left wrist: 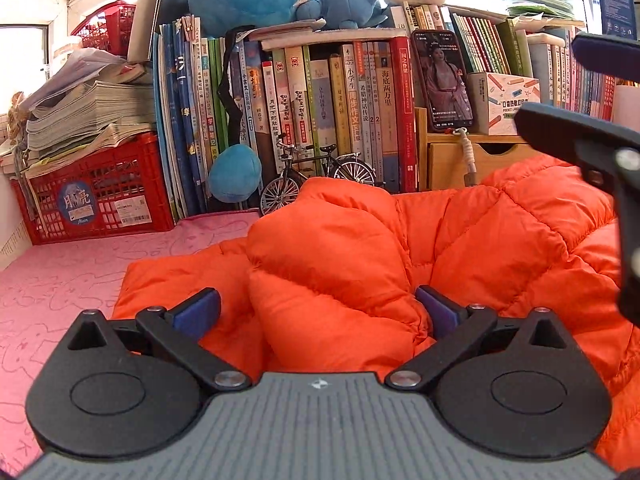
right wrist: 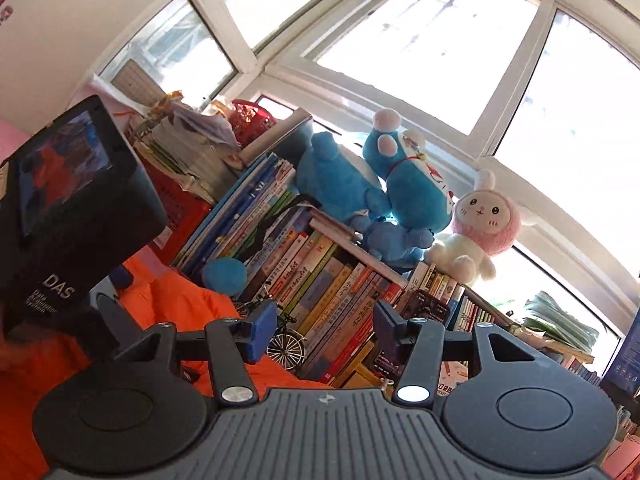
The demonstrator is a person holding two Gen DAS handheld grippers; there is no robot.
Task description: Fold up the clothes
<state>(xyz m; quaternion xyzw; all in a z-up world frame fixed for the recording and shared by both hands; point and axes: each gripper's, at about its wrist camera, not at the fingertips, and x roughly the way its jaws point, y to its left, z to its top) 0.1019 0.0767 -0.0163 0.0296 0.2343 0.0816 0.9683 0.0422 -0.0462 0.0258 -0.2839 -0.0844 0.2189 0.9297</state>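
An orange quilted puffer jacket (left wrist: 480, 232) lies crumpled on the pink patterned bedcover (left wrist: 72, 280). My left gripper (left wrist: 318, 310) is open wide and low over it, and a puffy fold of the jacket (left wrist: 328, 280) bulges up between its blue pads (left wrist: 200, 312) without being pinched. In the left wrist view the black frame of the right tool (left wrist: 592, 152) hangs above the jacket's right side. My right gripper (right wrist: 324, 332) is open, tilted upward, with nothing between its fingers. In the right wrist view the jacket (right wrist: 180, 300) shows below left, behind the left tool's body (right wrist: 72, 220).
A wall of upright books (left wrist: 320, 112) borders the far edge. A red crate (left wrist: 100, 196) stacked with papers stands at back left. A model bicycle (left wrist: 316, 176), a phone (left wrist: 444, 80) and a wooden drawer box (left wrist: 452, 160) sit behind the jacket. Plush toys (right wrist: 400, 200) rest on the books below windows.
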